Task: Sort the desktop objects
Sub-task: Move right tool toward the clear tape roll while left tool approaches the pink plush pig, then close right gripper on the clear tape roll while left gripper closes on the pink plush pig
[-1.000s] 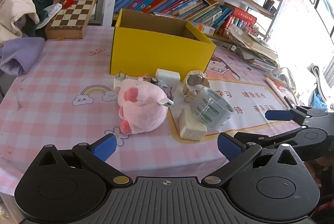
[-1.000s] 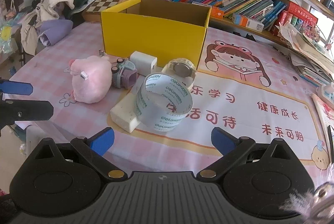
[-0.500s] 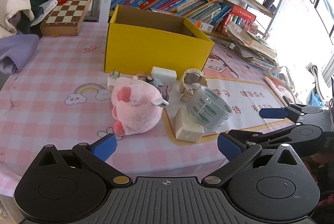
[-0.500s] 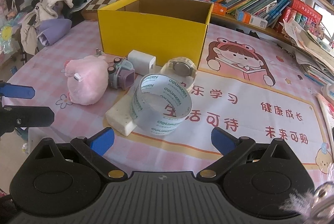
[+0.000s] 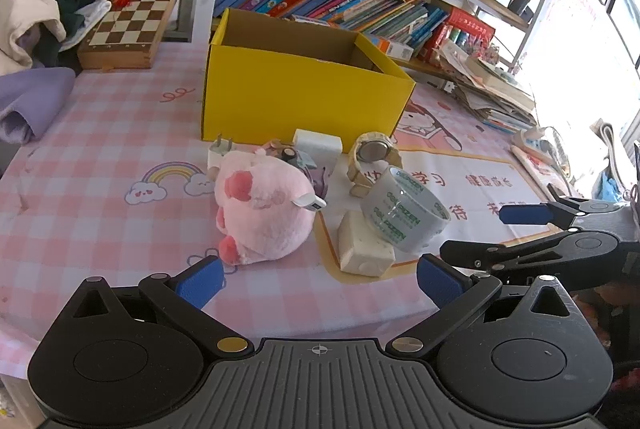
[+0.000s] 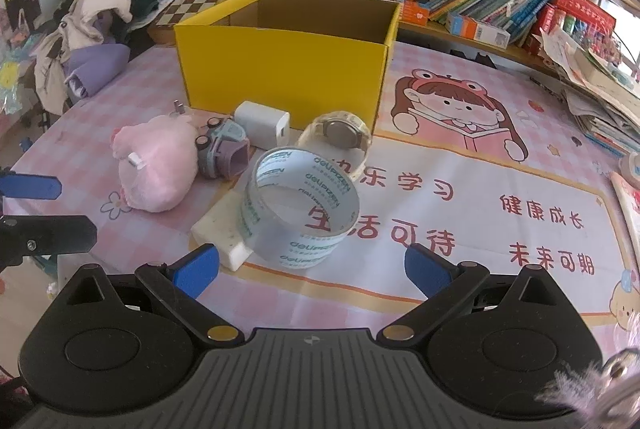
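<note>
Here, clear tape roll (image 6: pixel 298 207) leans on eraser (image 6: pixel 220 227).

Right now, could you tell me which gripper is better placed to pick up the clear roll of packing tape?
Right. The right gripper is open and faces the clear roll of packing tape head-on, while the open left gripper lines up rather with the pink plush toy.
</note>
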Motion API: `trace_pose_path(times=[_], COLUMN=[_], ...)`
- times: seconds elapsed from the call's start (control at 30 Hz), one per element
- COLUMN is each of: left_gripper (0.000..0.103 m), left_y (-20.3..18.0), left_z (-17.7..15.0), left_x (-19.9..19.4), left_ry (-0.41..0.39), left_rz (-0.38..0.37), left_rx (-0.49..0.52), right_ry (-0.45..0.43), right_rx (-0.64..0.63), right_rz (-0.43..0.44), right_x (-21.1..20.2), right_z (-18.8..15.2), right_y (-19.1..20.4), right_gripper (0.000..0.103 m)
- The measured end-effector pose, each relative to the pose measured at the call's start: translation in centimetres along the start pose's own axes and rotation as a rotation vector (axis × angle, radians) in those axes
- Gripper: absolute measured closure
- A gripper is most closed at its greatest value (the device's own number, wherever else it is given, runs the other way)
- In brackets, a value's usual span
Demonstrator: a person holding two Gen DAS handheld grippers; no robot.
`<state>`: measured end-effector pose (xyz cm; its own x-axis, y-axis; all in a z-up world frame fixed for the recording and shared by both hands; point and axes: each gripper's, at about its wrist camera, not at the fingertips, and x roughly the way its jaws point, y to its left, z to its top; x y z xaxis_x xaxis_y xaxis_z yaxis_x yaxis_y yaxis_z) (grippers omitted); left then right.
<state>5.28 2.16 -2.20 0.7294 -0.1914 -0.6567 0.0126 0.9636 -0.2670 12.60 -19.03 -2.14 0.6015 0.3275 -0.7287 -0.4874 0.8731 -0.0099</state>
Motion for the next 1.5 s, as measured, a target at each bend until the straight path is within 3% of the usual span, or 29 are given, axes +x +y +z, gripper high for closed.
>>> trace_pose_path(times=[0.37,0.5,0.9,1.1,1.5], left_gripper=[0.000,0.000,0.000,0.000,0.001], left_y=[-0.2,0.0,0.4,0.6,-0.4], left_z=[0.4,0.7,1.7,2.2,3.5], left_x=[1.0,1.5,3.7,5.1,7.6], left_ry=[0.038,0.053,0.096,0.110,0.118], left_rz=[0.005,0.025,0.064,0.171,0.199], left_rx=[0.012,0.007,-0.010,-0.008,0.055], right_ry=[0.009,0.022,0.087,0.105,0.131], right_rx=[0.023,0.018,0.013,-0.003,-0.044], right_rz=[-0.006,0.006,0.080,0.139,0.222], right_x=[0.9,1.7,4.8,6.1,7.8], right_z=[0.6,1.0,2.2,2.9,4.0], right_y=[-1.0,-1.1,-1.7,-1.9,-2.3], right_gripper=[0.002,0.008,0.009,0.009,0.012])
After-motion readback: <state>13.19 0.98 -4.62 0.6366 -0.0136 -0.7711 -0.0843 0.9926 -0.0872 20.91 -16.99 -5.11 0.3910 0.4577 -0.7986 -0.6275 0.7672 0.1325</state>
